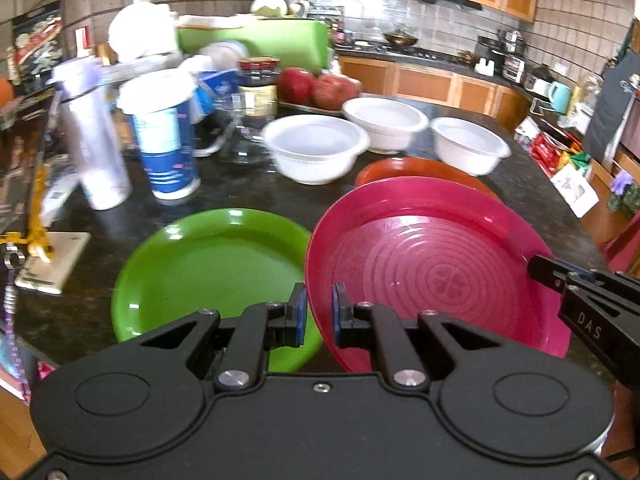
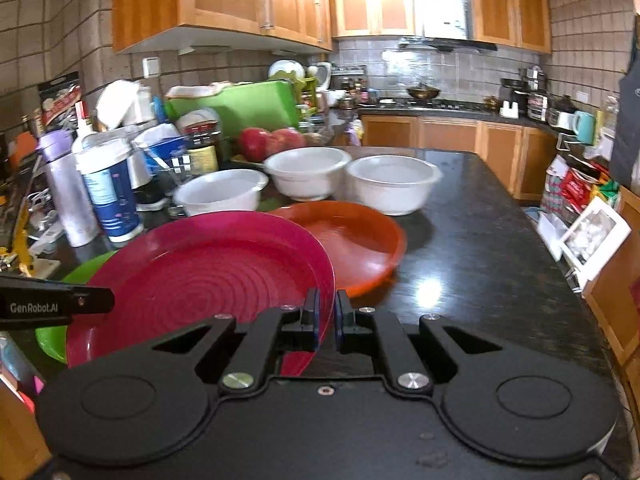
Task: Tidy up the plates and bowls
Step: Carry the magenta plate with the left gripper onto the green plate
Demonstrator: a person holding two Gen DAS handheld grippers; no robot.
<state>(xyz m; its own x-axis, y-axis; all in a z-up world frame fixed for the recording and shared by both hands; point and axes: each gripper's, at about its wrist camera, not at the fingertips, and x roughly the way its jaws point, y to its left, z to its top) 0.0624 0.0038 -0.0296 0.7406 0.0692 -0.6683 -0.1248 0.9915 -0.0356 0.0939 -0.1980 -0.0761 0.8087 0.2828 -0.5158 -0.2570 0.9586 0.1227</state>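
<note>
A magenta plate (image 1: pixel 436 264) is lifted and tilted above the dark counter. My left gripper (image 1: pixel 320 312) has its fingers astride the plate's left rim with a small gap. My right gripper (image 2: pixel 327 320) is shut on the plate's right rim (image 2: pixel 326 280); it also shows at the right of the left wrist view (image 1: pixel 560 276). A green plate (image 1: pixel 208 268) lies flat to the left, partly under the magenta one. An orange plate (image 2: pixel 352 240) lies behind. Three white bowls (image 1: pixel 316 146) (image 1: pixel 384 120) (image 1: pixel 468 144) stand further back.
Bottles, a blue-labelled tub (image 1: pixel 164 136), a jar (image 1: pixel 258 88) and apples (image 1: pixel 316 88) crowd the counter's back left. A notepad (image 1: pixel 52 260) lies at the left edge. The counter (image 2: pixel 472 248) stretches bare to the right, with its edge and packaged goods (image 2: pixel 576 188) beyond.
</note>
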